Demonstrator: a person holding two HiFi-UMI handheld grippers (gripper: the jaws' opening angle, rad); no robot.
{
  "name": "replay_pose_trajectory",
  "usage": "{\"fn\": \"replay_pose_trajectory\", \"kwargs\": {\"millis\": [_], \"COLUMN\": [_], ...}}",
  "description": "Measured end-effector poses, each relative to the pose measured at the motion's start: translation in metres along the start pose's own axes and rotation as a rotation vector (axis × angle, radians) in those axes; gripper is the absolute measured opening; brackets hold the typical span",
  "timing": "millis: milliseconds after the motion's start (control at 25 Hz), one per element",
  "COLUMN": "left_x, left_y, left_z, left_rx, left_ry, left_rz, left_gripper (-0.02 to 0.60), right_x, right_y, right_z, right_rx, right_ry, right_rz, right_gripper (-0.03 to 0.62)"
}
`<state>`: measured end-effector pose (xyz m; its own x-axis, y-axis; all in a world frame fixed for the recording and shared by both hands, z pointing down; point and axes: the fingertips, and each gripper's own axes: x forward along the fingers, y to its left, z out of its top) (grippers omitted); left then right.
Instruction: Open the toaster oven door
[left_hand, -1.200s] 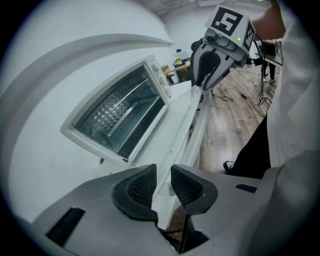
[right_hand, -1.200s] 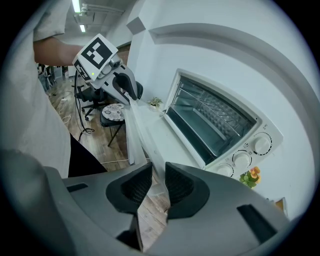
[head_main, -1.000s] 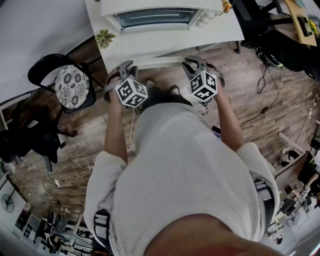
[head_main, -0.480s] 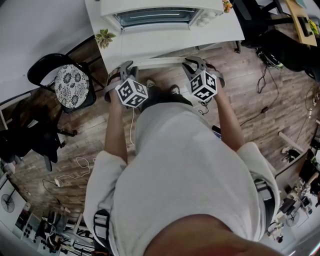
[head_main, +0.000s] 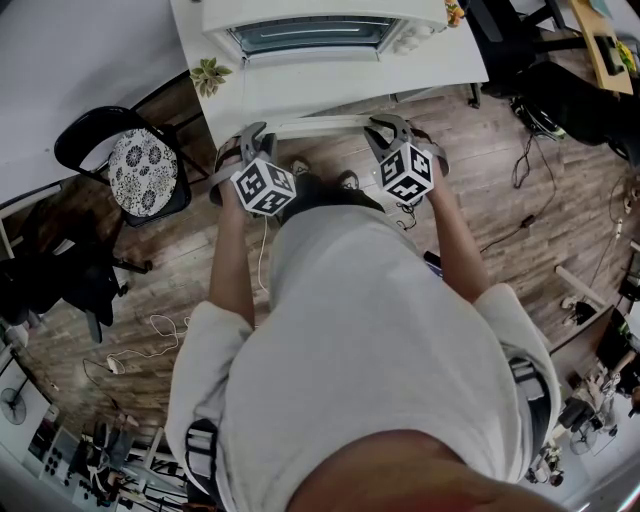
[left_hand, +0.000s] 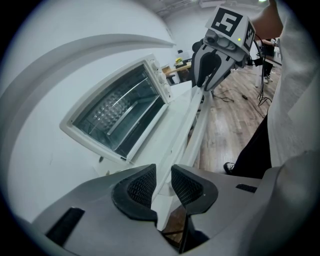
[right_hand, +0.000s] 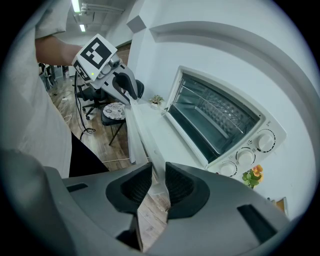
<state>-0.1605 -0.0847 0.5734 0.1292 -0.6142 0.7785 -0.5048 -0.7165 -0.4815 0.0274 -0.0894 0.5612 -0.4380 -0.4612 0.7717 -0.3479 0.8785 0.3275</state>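
table (head_main: 300, 88); oven rack (right_hand: 220, 110) shows only in gripper views

Toaster oven (right_hand: 220, 125) white; chair (head_main: 85, 135) black, cushion (head_main: 142, 172) white with dark, possibly floral print; floor (head_main: 520, 230) brown.

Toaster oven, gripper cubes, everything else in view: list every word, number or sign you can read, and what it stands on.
No word, brand or number is readable in any view.
Toaster oven knobs: marks around them, too small to read.
Cubes on the left gripper and right gripper: black-and-white square markers, no letters.
White bar: no print seen.
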Motion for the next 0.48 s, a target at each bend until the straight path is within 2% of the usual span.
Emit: {"fn": "replay_pose_trajectory", "kwargs": {"millis": [480], "left_x": [0.0022], "left_y": [-0.0011], "left_z": [0.0006], "left_rx": [-0.008], "left_ry": [-0.004], "left_rz": [0.005], "left_gripper": [0.100], "right_x": [0.0015], "right_y": [-0.0004], "right_z": [-0.0022], "right_rx": [0.008], "right_ry": [-0.009], "right_rz": [-0.014], "right_gripper": [0.084]}}
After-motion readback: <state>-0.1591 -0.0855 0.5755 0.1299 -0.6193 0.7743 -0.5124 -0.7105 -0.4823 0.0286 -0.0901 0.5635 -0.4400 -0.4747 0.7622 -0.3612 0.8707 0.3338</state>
